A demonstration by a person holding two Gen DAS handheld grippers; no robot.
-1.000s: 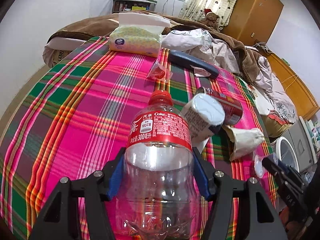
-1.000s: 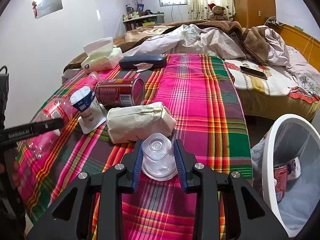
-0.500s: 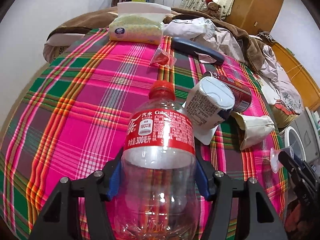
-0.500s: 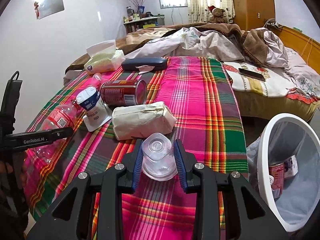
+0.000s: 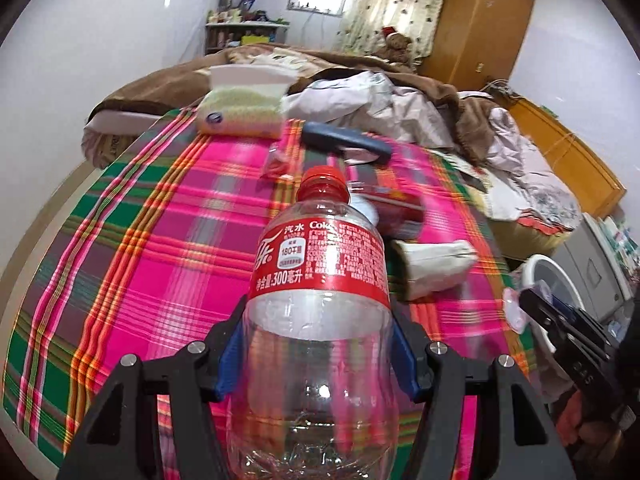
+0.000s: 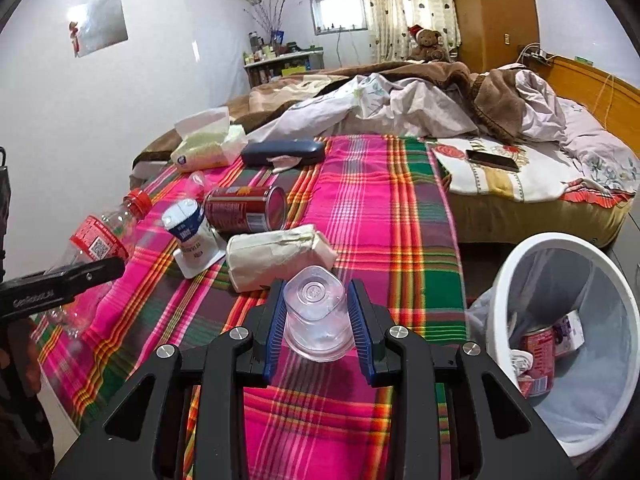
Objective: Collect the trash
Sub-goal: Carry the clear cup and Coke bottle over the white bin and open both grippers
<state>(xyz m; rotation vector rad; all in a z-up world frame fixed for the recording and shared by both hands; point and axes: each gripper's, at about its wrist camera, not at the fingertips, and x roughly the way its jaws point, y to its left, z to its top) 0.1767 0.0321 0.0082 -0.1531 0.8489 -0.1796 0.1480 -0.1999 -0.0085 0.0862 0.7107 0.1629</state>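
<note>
An empty clear cola bottle point(image 5: 320, 280) with a red label and red cap is lifted off the plaid cloth, my left gripper point(image 5: 318, 344) shut on its body. The same bottle point(image 6: 100, 236) shows at the left of the right wrist view. My right gripper point(image 6: 316, 320) is shut on a small clear plastic cup point(image 6: 316, 312), held above the cloth. On the cloth lie a red can point(image 6: 248, 208) on its side, a white yogurt cup point(image 6: 188, 228), a beige paper pack point(image 6: 276, 256) and a small clear wrapper point(image 5: 276, 164). A white trash bin point(image 6: 516, 264) stands at the right.
The pink and green plaid cloth point(image 6: 380, 216) covers the surface. A tissue pack point(image 6: 208, 144) and a dark blue case point(image 6: 284, 152) lie at its far end. Behind is a bed with rumpled bedding point(image 6: 420, 104) and a phone point(image 6: 492, 160). The bin holds a can point(image 6: 540, 356).
Both grippers have risen with their loads. The left wrist view has shifted, so the yogurt cup and can now lie behind the bottle. The bin sits closer in the right wrist view.
</note>
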